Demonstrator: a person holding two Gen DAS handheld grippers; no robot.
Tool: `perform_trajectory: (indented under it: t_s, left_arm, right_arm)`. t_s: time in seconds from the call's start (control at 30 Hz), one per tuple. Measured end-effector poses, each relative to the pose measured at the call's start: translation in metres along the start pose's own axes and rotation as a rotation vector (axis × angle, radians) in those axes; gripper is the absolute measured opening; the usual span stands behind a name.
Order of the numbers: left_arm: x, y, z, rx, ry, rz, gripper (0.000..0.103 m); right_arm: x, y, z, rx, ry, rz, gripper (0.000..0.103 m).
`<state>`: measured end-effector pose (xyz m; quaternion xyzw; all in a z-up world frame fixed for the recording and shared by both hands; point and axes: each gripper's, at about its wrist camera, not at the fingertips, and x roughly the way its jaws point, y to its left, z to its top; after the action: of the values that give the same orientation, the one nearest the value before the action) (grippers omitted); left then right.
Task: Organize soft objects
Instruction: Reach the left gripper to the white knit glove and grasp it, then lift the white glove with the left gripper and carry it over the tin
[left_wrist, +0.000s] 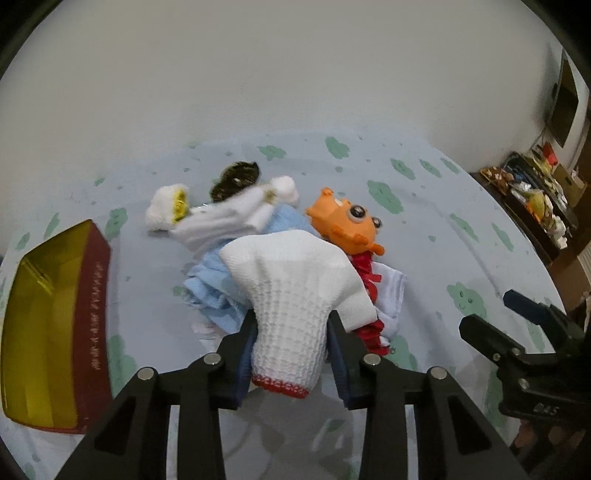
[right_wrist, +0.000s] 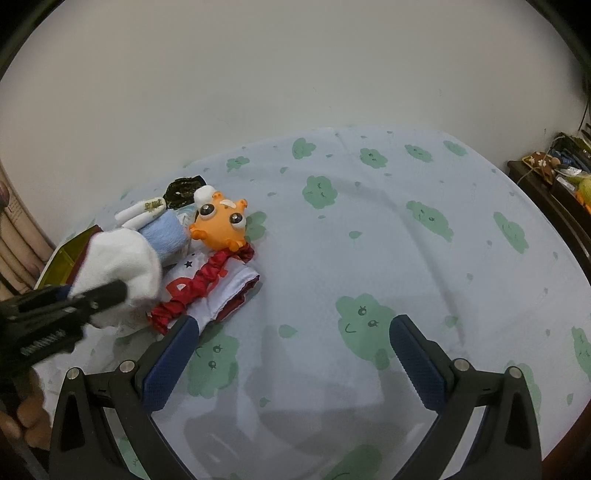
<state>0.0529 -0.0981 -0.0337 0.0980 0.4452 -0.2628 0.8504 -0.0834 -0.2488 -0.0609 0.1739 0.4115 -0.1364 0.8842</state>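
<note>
Left gripper clamps white knitted glove; only right-wrist view shows right gripper gaping empty.

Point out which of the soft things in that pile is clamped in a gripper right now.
The white knitted glove with the red cuff, pinched between the left gripper pads. The orange toy, the light blue cloth and the rest of the pile lie untouched on the sheet.

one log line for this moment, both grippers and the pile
left gripper: shut on white knit glove | right gripper: open, nothing held | pile: orange toy, blue cloth on tablecloth
</note>
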Motion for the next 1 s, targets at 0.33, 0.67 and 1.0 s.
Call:
perform_trajectory:
  t_s: [0.33, 0.67, 1.0]
  left_arm:
    - [-0.019, 0.031, -0.003, -0.058, -0.026, 0.002, 0.036]
    - [-0.023, 0.043, -0.036, -0.002, 0.039, -0.041, 0.038]
    - [-0.024, 0.023, -0.073, 0.137, 0.104, -0.070, 0.040]
  right_arm:
    - [0.008, 0.020, 0.005, -0.079, 0.054, 0.036, 0.090]
    - [0.014, 0.047, 0.011, -0.148, 0.062, 0.049, 0.090]
    - [0.016, 0.052, 0.008, -0.149, 0.066, 0.055, 0.090]
